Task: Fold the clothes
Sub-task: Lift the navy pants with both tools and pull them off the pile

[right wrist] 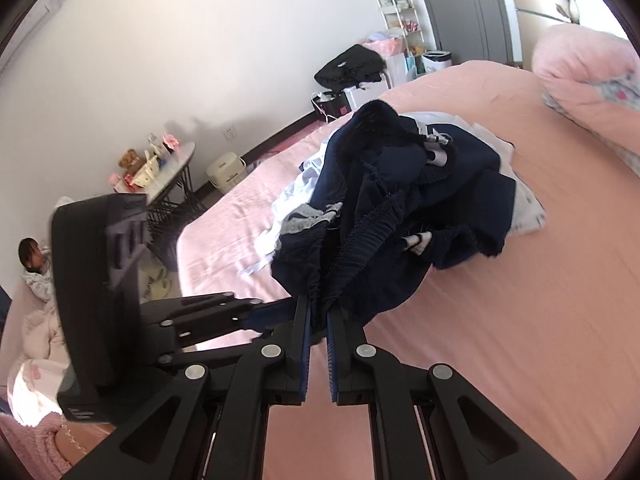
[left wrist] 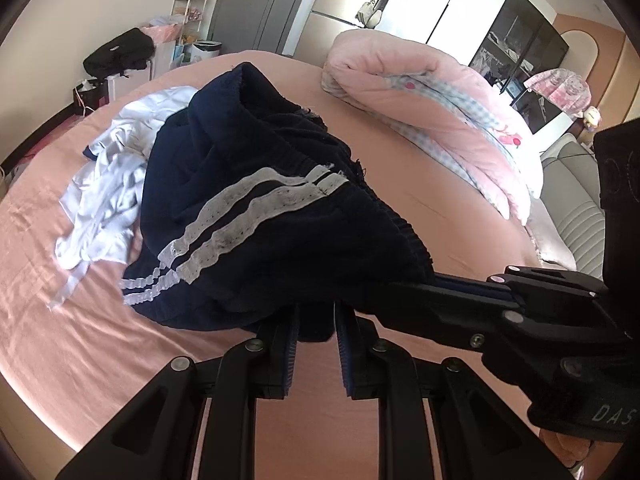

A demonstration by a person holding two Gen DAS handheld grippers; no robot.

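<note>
We hold the left gripper and right gripper clamped on the navy garment, which hangs bunched at frame centre over the pink bed. No fold is made; the white clothes at left lie unfolded.

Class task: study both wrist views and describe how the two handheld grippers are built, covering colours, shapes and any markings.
Both the left gripper and right gripper are matte black, with angular linkage arms joined by round silver rivets. Their fingers carry ribbed blue pads. The right gripper's body shows pale lettering, partly cut off.
</note>
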